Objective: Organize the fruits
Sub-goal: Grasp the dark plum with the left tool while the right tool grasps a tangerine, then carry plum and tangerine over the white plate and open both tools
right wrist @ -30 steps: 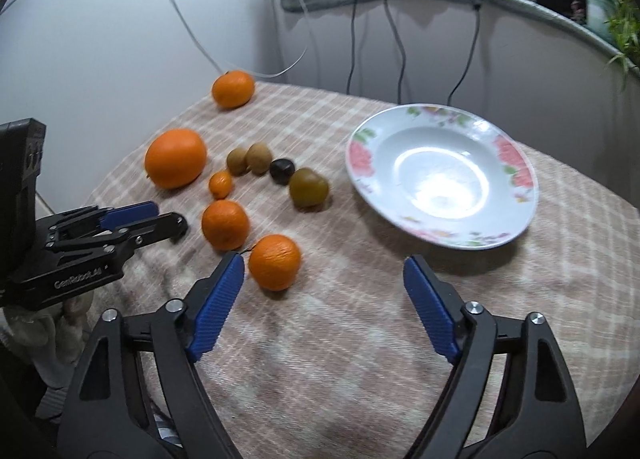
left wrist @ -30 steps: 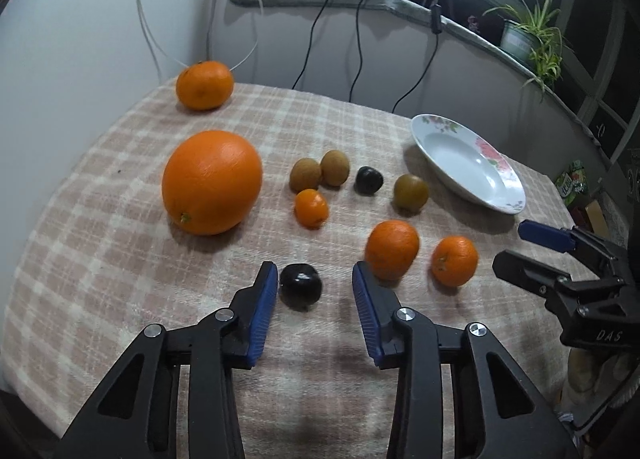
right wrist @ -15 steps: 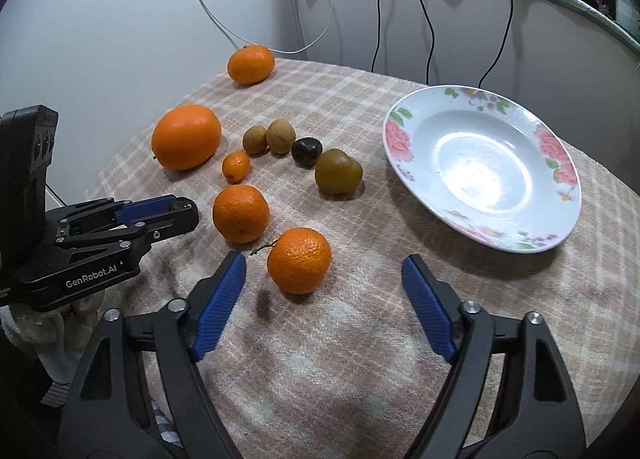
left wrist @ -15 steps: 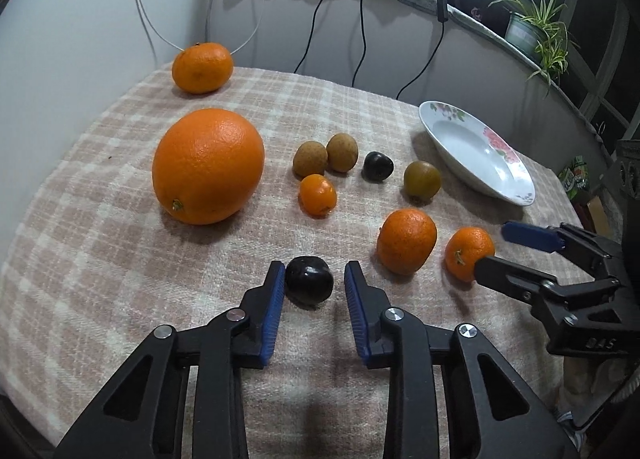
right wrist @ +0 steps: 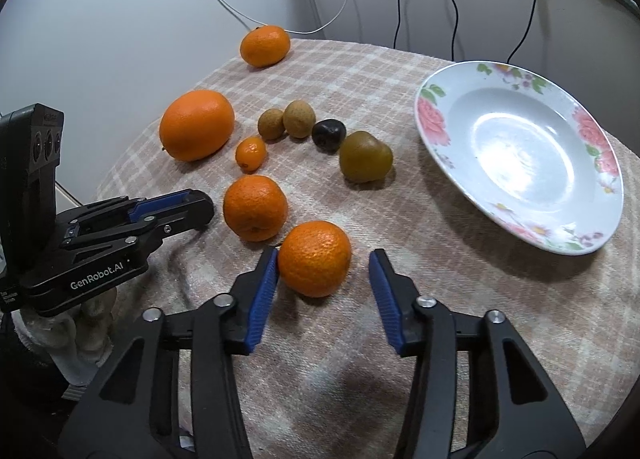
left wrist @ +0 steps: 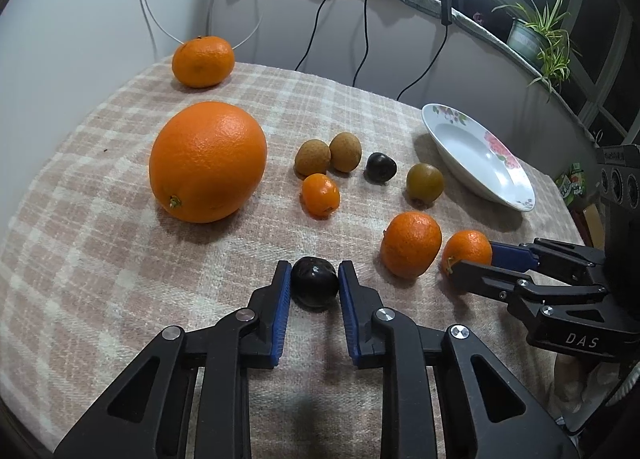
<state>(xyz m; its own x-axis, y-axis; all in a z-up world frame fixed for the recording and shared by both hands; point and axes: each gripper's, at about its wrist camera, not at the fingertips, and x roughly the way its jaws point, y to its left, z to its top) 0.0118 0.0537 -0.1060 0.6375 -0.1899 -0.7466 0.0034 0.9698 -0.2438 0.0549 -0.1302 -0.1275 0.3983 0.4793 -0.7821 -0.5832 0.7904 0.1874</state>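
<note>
My left gripper (left wrist: pixel 315 285) is shut on a dark plum (left wrist: pixel 314 286) that rests on the checked cloth (left wrist: pixel 100 259). My right gripper (right wrist: pixel 323 265) is open around a small mandarin (right wrist: pixel 315 257); its left pad touches the fruit, the right pad stands apart. That mandarin also shows in the left wrist view (left wrist: pixel 467 251). A second mandarin (right wrist: pixel 255 207) lies just left of it. A white flowered plate (right wrist: pixel 520 155) sits at the right, empty.
A large orange (left wrist: pixel 208 161), a far mandarin (left wrist: pixel 203 61), a kumquat (left wrist: pixel 320 195), two brown fruits (left wrist: pixel 345 151), another dark plum (left wrist: pixel 381 167) and a green-brown fruit (left wrist: pixel 425 183) lie on the cloth. Cables and a wall stand behind.
My left gripper moved forward and closed its pads onto the dark plum. My right gripper moved forward and narrowed around the small mandarin.
</note>
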